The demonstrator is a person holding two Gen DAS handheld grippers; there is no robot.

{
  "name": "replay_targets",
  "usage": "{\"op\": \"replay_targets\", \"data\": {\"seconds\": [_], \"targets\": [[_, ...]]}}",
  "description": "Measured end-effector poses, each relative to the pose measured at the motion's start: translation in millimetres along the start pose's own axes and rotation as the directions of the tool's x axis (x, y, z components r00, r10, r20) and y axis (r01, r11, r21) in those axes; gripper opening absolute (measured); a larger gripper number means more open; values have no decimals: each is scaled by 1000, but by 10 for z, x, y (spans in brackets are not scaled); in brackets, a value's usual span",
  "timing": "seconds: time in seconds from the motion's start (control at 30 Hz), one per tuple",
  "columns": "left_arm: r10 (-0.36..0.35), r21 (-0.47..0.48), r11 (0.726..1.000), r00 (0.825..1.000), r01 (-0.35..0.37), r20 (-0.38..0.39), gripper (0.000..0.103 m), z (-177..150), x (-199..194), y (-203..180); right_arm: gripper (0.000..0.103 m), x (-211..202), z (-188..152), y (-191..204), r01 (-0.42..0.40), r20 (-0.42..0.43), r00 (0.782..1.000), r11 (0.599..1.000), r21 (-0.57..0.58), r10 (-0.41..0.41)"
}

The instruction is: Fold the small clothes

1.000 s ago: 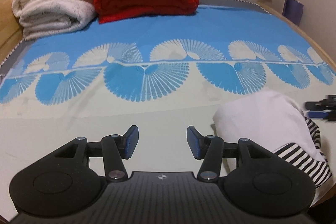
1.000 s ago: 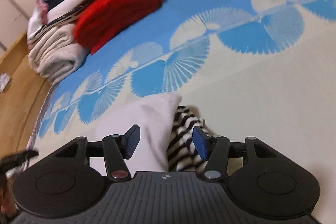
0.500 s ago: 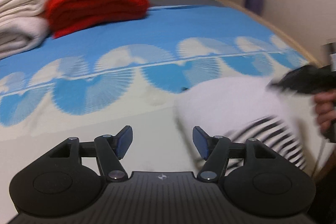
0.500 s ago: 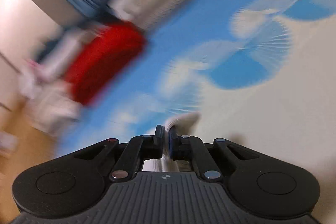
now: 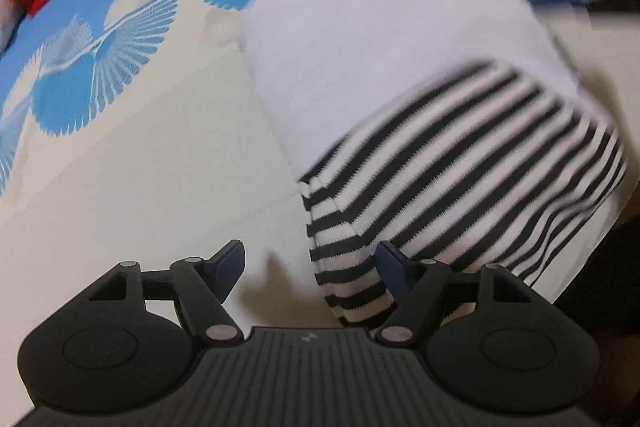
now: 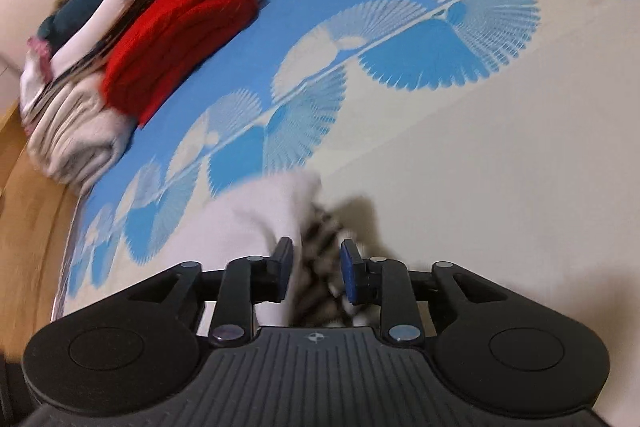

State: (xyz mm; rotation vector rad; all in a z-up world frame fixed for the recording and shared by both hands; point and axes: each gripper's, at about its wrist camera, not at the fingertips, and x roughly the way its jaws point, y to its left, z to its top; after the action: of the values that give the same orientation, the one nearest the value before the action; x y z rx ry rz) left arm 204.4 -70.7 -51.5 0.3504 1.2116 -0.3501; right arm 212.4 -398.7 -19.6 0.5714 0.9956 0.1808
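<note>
**Two grippers at one small garment on a bedspread**

The garment [image 5: 400, 67], white with a black-striped part, lies on the blue-and-cream bedspread [image 5: 140, 167]; its far edge is blurred. Left gripper [image 5: 310, 267]: jaws just opening, spread wide, striped sleeve between them, untouched. Right gripper [image 6: 314, 269]: jaws just reopening, partly apart over blurred fabric; contact indiscernible. One red blanket [image 6: 180, 39] lies well beyond the garment.

1. We count one small garment [image 5: 400, 75], white with a black-striped part.
2. We count one red folded blanket [image 6: 180, 39].
3. We count one stack of pale folded towels [image 6: 76, 143]; how many towels are in it we cannot tell.
4. We count two grippers: left gripper [image 5: 310, 269] and right gripper [image 6: 316, 267].
5. We count one patterned bed cover [image 6: 480, 167].
</note>
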Motion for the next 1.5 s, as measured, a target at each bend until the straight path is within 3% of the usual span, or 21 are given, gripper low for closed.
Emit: {"op": "replay_targets", "data": {"seconds": [0.03, 0.07, 0.27, 0.3, 0.33, 0.37, 0.43, 0.5, 0.57, 0.67, 0.73, 0.8, 1.03, 1.17, 1.27, 1.3, 1.37, 1.43, 1.5], "targets": [[-17, -38, 999, 1000, 18, 20, 78, 11, -49, 69, 51, 10, -47, 5, 0, -33, 999, 1000, -18, -1], [-28, -68, 997, 999, 31, 42, 78, 26, -97, 129, 56, 6, -103, 12, -3, -67, 998, 999, -38, 0], [-75, -173, 981, 991, 94, 111, 77, 141, -244, 262, 54, 36, -402, 159, -63, -210, 977, 983, -174, 25], [-82, -177, 979, 989, 103, 122, 77, 171, -250, 256, 50, 53, -452, 202, -49, -223, 975, 977, -210, 1], [-93, -182, 976, 986, 117, 136, 77, 183, -274, 250, 32, 82, -520, 255, -38, -245, 969, 966, -256, -26], [-104, -191, 973, 983, 132, 151, 77, 194, -297, 250, 6, 75, -562, 289, -38, -253, 967, 958, -284, -37], [-129, -213, 963, 976, 166, 176, 78, 213, -325, 260, 4, -96, -561, 301, -57, -213, 977, 957, -284, -6], [-164, -233, 949, 965, 210, 203, 78, 232, -365, 260, 3, -360, -490, 202, -107, -157, 985, 973, -203, 76], [-203, -239, 937, 955, 253, 214, 79, 249, -380, 232, 2, -544, -492, 130, -114, -131, 987, 975, -193, 90], [-229, -209, 945, 966, 251, 123, 79, 287, -210, 112, 2, -396, -635, 38, -9, -214, 976, 973, -230, -42], [-172, -142, 976, 985, 167, -23, 85, 260, 30, -54, 2, -217, -739, 8, 46, -276, 953, 962, -270, -123], [-115, -97, 989, 990, 107, -80, 87, 238, 132, -158, 2, -74, -820, 18, 63, -317, 934, 951, -302, -163], [-152, -144, 980, 985, 139, -84, 87, 270, 65, -63, 3, 64, -869, 190, 94, -349, 903, 907, -410, -251], [-129, -168, 978, 991, 120, -42, 87, 301, -18, 153, 4, 65, -881, 247, 130, -350, 870, 846, -516, -347], [-148, -261, 953, 988, 153, 41, 87, 363, -137, 405, 4, 34, -891, 156, 251, -292, 823, 773, -582, -487], [-160, -303, 937, 985, 173, 67, 87, 383, -169, 492, 4, 10, -861, 141, 271, -273, 825, 769, -578, -496], [-198, -395, 889, 973, 230, 120, 87, 441, -204, 658, 5, -142, -655, 108, 257, -224, 894, 855, -451, -387], [-237, -477, 833, 960, 280, 149, 88, 501, -164, 777, 8, -301, -441, 50, 160, -166, 964, 950, -267, -209], [-282, -552, 770, 947, 319, 154, 88, 532, -53, 837, 26, -373, -328, -5, 98, -98, 989, 984, -149, -113]]}}
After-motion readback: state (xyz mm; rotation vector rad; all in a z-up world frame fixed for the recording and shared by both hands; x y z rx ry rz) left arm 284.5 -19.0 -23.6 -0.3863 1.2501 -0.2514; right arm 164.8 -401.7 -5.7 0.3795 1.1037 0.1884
